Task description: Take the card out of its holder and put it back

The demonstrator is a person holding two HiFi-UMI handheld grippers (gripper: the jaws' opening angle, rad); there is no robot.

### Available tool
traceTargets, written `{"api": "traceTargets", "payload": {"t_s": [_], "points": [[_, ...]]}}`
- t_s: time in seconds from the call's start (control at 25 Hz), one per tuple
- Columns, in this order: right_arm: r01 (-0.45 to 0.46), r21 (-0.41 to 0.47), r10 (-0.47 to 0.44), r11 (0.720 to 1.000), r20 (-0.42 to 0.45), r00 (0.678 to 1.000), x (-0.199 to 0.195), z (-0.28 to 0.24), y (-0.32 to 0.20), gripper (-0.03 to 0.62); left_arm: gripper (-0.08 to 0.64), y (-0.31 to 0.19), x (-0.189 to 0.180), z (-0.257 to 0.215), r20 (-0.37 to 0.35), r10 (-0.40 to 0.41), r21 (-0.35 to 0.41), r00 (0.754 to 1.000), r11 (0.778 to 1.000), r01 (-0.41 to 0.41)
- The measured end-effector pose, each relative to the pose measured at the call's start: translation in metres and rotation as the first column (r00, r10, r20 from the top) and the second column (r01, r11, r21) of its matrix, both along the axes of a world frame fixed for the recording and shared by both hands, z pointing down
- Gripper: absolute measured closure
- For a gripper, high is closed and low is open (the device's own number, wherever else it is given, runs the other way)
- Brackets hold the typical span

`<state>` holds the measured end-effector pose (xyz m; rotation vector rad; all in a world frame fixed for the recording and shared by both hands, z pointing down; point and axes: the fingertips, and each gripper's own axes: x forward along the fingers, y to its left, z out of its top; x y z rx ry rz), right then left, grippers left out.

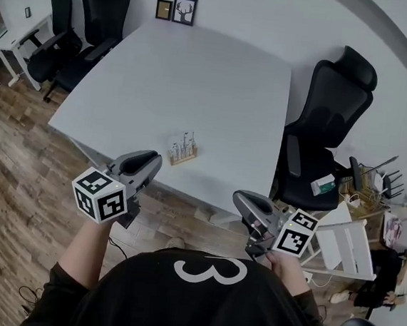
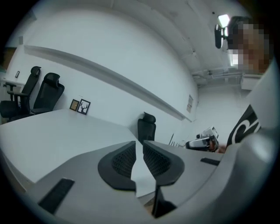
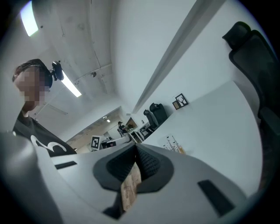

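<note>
We hold the left gripper [image 2: 139,145] slightly open and empty, the right gripper [image 3: 135,149] closed on nothing, both short of the card holder [image 1: 183,152] on the table [image 1: 198,72].

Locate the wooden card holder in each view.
Head view: card holder, picture centre, near the table's front edge.
Left gripper view: tiny, right of centre.
Right gripper view: right of centre.
Shared landmark: the two picture frames.

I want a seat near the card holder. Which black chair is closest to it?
The lone chair at the table's right edge; the other two stand beyond its far left corner.
</note>
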<state>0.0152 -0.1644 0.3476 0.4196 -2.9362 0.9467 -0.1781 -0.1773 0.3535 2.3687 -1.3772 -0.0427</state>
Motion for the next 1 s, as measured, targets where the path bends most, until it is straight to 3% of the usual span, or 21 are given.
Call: {"api": "traceTargets", "payload": {"t_s": [0.24,0.6,1.0], "points": [[0.044,0.062,-0.047,0.997,0.057,0.997,0.009,-0.024,0.051,0.586,0.535,0.085,0.067,-0.038,-0.129,0.076,0.038,0.989,0.997,-0.072],[0.091,0.114,-0.103,0.989,0.105,0.989,0.038,-0.038,0.136,0.586,0.546,0.179,0.139,-0.044,-0.151,0.12,0.053,0.981,0.992,-0.113],[0.069,0.156,-0.085,0.985,0.102,0.991,0.069,-0.037,0.19,0.586,0.546,0.235,0.173,-0.048,-0.182,0.124,0.071,0.975,0.991,-0.113]]}}
